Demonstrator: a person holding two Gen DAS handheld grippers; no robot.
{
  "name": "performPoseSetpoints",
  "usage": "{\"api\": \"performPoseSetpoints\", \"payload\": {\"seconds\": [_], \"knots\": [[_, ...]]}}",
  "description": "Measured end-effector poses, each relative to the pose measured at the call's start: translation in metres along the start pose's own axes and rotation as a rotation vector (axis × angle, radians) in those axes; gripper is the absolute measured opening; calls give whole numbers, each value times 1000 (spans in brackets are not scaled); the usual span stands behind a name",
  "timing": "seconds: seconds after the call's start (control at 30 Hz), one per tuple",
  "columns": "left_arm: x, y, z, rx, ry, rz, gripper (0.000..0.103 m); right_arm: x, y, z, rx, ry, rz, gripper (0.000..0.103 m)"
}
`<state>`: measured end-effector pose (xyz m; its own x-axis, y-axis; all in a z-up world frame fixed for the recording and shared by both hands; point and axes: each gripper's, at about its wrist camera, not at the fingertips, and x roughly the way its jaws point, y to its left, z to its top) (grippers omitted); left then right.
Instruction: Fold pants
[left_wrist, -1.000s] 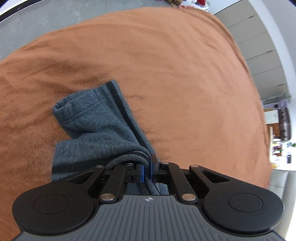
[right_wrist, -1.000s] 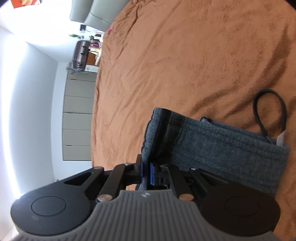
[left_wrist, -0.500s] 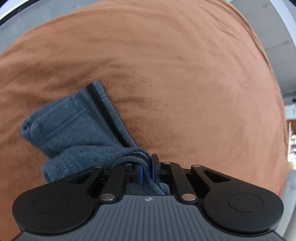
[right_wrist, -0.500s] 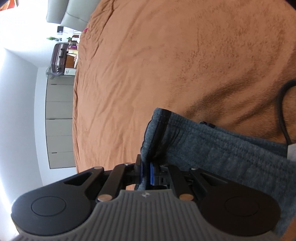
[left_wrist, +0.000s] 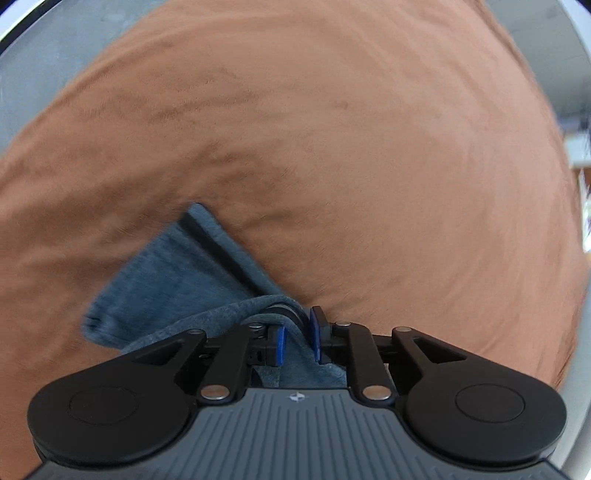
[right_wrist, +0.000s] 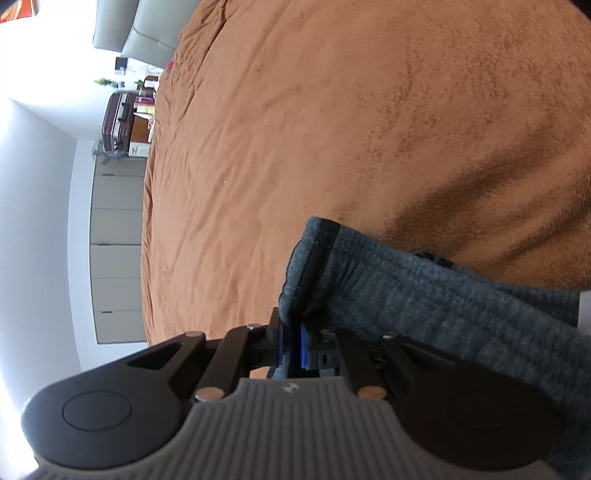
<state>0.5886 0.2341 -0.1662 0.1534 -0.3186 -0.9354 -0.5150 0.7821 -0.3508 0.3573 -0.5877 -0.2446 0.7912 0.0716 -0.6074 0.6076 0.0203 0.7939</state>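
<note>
Grey fleece sweatpants (left_wrist: 177, 280) lie on a bed under a rust-brown blanket (left_wrist: 332, 147), partly doubled over, with a dark side stripe (left_wrist: 218, 254) running along one edge. The cloth looks soft, thick and light; I judge it will drape and sag from any single hold, and its nap should cling to the blanket rather than slide. Firm places to take it are the stitched, layered edges, where several thicknesses bunch together: the striped seam and the hemmed corner.

Seen from the left wrist, the left tool (left_wrist: 298, 338) has just been opening; its blue pads (left_wrist: 280, 341) stand apart with a bunched fold of the pants between them, no longer pinched. Seen from the right wrist, the right tool (right_wrist: 291, 349) is clamped almost fully closed on the fabric at the striped corner (right_wrist: 314, 258), which rises out of its jaws.

Beyond the bed's far edge stand pale cabinet fronts (right_wrist: 114, 258) against a white wall, with a dark suitcase (right_wrist: 118, 118) farther off.
</note>
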Motion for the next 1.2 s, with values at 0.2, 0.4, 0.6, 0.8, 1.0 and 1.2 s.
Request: {"api": "performPoseSetpoints", "payload": {"seconds": [0.2,0.4,0.6,0.8,1.0,1.2], "knots": [[-17,-4,16,-31,-29,35,23,2,-2,-4,-36,-2,-26,4],[-35,14,22,-130,-140,83,72,6,-1,-3,-51,-4,-38,4],[-56,33,6,-108,-237,-17,73,4,0,-4,-66,1,9,12],[-67,55,-41,96,-333,26,78,-20,2,-7,-225,-4,13,32],[-47,91,-89,94,-350,-110,78,-54,-1,-12,-411,48,54,38],[-27,93,-94,75,-364,-115,35,-99,-7,-34,-624,46,30,38]]}}
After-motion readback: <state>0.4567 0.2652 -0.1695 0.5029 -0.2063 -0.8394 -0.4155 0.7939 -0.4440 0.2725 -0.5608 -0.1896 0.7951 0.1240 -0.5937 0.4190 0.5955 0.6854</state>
